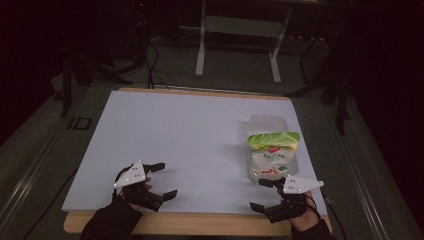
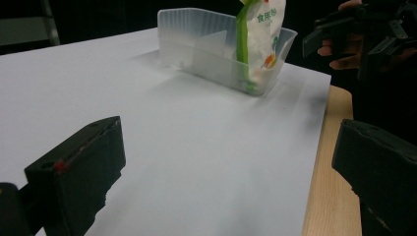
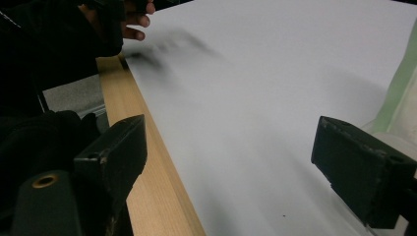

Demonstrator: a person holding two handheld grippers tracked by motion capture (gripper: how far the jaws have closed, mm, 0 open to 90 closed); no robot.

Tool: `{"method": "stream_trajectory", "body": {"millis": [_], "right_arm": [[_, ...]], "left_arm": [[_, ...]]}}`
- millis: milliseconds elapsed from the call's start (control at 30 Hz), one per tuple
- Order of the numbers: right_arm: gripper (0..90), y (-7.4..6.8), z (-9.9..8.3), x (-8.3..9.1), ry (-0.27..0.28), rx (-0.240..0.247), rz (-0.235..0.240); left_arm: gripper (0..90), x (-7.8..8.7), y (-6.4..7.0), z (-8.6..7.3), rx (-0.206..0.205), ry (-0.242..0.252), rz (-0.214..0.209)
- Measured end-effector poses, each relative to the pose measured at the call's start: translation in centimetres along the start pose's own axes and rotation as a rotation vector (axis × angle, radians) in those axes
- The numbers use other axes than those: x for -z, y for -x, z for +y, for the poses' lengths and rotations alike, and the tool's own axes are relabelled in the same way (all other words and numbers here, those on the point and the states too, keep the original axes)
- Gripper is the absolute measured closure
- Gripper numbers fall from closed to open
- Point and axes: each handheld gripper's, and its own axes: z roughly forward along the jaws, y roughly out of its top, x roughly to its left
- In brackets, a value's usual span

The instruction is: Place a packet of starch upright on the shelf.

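Both claws gape wide and hold nothing. The left gripper (image 1: 164, 180) sits at seven o'clock on the white sheet (image 1: 190, 135), the right gripper (image 1: 261, 195) at five. At the right gripper's twelve o'clock stands a clear plastic tub (image 1: 268, 122) containing a green-topped snack bag (image 1: 272, 152), whose small print is unreadable; beyond the table all is dark.
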Motion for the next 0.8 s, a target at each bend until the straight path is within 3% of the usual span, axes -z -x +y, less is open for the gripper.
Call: {"method": "stream_trajectory", "body": {"millis": [267,800], "right_arm": [[13.7,0.27,-0.14,0.05,0.005,-0.014,0.006],[14.1,0.21,-0.11,0.0,0.032,0.031,0.006]], "left_arm": [[0.2,0.06,0.01,-0.01,0.002,0.004,0.001],[0.2,-0.07,-0.09,-0.19,0.004,-0.01,-0.001]]}}
